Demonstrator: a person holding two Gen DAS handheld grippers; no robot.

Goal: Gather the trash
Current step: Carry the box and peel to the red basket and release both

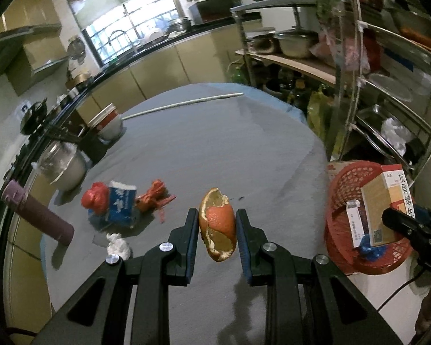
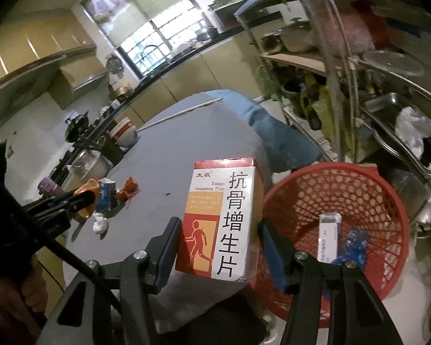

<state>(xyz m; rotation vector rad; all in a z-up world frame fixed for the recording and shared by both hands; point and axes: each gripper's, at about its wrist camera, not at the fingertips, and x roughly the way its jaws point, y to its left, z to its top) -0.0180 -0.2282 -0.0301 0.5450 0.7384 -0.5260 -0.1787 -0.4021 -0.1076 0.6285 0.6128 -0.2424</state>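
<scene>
My left gripper point(image 1: 217, 219) is shut on an orange peel point(image 1: 219, 224), held above the grey table point(image 1: 215, 143). My right gripper point(image 2: 219, 230) is shut on a red-and-white medicine box point(image 2: 224, 218) beside the rim of a red mesh basket point(image 2: 359, 189). In the left wrist view that box point(image 1: 385, 201) hangs over the basket point(image 1: 342, 189) at the right. Inside the basket lie a small white carton point(image 2: 327, 235) and a blue crumpled wrapper point(image 2: 355, 244). On the table remain a blue carton point(image 1: 120, 204), red wrappers point(image 1: 96, 198), an orange wrapper point(image 1: 153, 195) and a white tissue wad point(image 1: 117, 245).
A glass jar point(image 1: 60, 166), a purple cylinder point(image 1: 40, 215), stacked bowls point(image 1: 107, 123) and a long white stick point(image 1: 184, 103) sit at the table's left and far side. A metal shelf rack point(image 1: 359, 66) with pots stands right behind the basket. A kitchen counter point(image 1: 146, 49) runs behind.
</scene>
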